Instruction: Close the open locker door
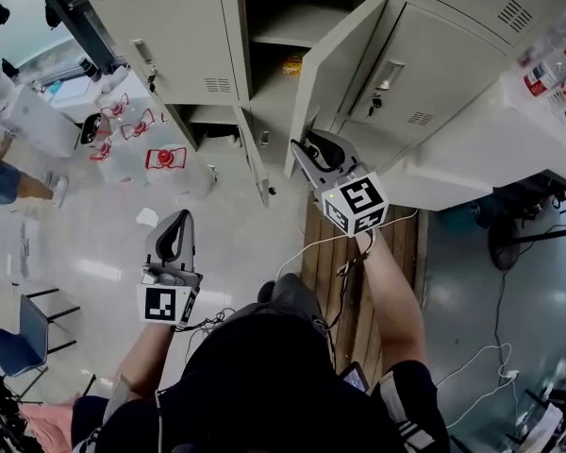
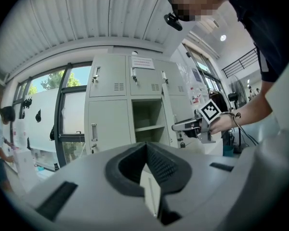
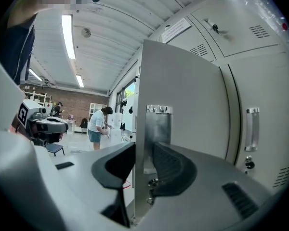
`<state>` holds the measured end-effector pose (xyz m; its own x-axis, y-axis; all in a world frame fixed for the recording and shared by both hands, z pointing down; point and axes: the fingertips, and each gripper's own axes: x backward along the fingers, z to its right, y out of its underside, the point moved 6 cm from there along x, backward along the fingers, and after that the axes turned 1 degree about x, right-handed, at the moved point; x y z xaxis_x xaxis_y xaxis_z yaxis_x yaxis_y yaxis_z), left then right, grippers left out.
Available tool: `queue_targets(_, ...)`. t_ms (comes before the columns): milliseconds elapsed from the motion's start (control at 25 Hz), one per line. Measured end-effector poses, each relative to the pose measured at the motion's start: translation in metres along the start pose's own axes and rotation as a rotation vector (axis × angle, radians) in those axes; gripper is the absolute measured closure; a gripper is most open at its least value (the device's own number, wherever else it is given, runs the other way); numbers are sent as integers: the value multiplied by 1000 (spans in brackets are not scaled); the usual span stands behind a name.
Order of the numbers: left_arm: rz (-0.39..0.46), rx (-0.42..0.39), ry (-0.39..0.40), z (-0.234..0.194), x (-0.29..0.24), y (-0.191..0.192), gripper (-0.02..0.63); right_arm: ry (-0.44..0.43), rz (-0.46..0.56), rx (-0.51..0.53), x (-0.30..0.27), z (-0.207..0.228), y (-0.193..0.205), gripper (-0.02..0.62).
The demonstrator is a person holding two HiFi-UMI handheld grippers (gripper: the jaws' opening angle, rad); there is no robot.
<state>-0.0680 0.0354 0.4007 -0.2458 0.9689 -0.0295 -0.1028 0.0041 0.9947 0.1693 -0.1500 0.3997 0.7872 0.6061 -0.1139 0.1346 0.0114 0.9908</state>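
The grey locker bank has one open compartment whose door swings out toward me. My right gripper is at the door's lower free edge. In the right gripper view the door stands between the jaws of the right gripper, near its metal latch plate, and both pads press on it. My left gripper hangs low over the floor to the left, shut and holding nothing. In its own view the left gripper points at the open compartment.
A yellow item lies on a shelf inside the open locker. White bags sit on the floor at left, near a person. A wooden board lies below the lockers. A white covered bulk stands at right, and a chair at lower left.
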Motion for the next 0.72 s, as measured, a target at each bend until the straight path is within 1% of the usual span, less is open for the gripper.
queue_targets(200,25,-16,-23,1,-9,-7,603,1,10,0,-14,-2,-1,482)
queue_targets(360,18,-33,-62,2,-11,-8,603,1,13,-1,-23,-2,-2,483)
queue_targets(480,7,-29,-90,5,-15,-11,603,-4,12,-3,-32,-2,-4,483)
queue_targets(600,22,-28,-113,11,-22,-16,603,-8,9,-4,-41,-3,-4,485)
queue_targets(720,20,-21,-143,14,-26,-16,603,4,10,-5,-49,-3,-5,486)
